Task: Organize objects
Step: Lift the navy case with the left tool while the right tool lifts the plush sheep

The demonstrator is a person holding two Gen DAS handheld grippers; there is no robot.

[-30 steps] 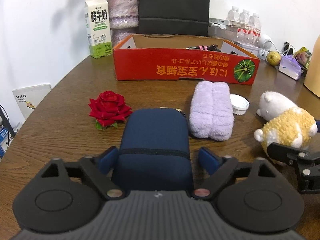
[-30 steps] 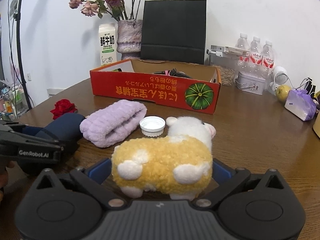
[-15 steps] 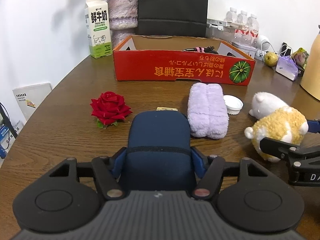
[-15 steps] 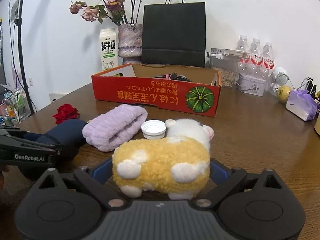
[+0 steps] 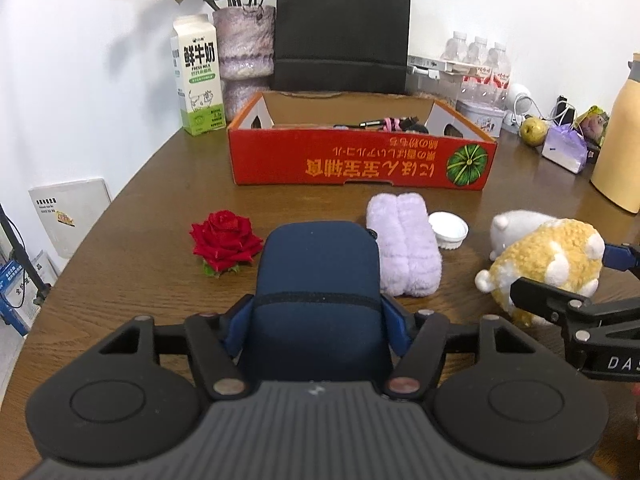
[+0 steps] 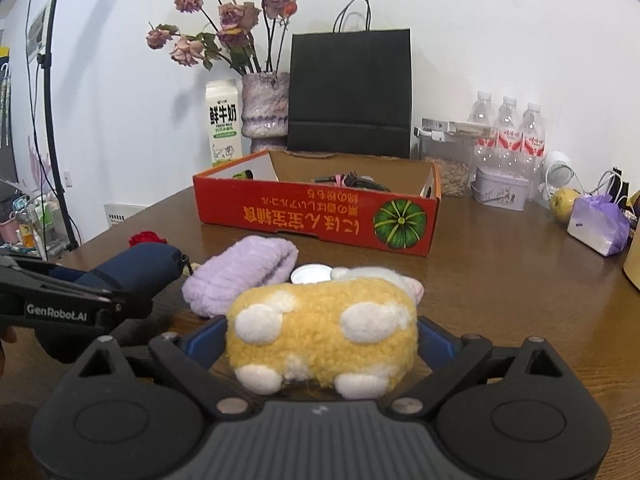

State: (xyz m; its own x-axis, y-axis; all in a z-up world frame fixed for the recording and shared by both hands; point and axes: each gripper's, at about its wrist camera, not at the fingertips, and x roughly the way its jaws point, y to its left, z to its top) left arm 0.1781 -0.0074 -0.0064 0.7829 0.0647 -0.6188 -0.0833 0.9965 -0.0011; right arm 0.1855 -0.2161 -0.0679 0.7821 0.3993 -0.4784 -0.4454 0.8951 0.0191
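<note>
- Now, in the left wrist view, the left tongs (image 5: 316, 322) sit low in the middle of the frame, and their blue pads press both flanks of the navy pouch (image 5: 318, 276); a second ago the pads stood well clear of it on either side, so the grip is newly made.
- Beyond the pouch, mid-frame, lie the red rose (image 5: 224, 240) to its left and the lilac towel roll (image 5: 404, 248) to its right, with a white cap (image 5: 449, 229) just beside the roll, all on the brown desk (image 5: 140, 240).
- The red box (image 5: 360, 160) stands in the upper middle; the horizon sits higher than before, which suggests the pouch is lifting, though I cannot tell whether it has left the desk.
- At right edge, the right tongs (image 5: 560, 280) flank the yellow plush toy (image 5: 548, 256).
- In the right wrist view, the right tongs (image 6: 320, 340) hold the plush toy (image 6: 324, 340) at lower centre, pads touching its ends; earlier they were a little wider.
- The left tongs (image 6: 92, 300) with the pouch (image 6: 136, 268) show at left middle.
- With both items gripped, my judgement is that the carry toward the box (image 6: 316, 216), upper centre, comes next.
</note>
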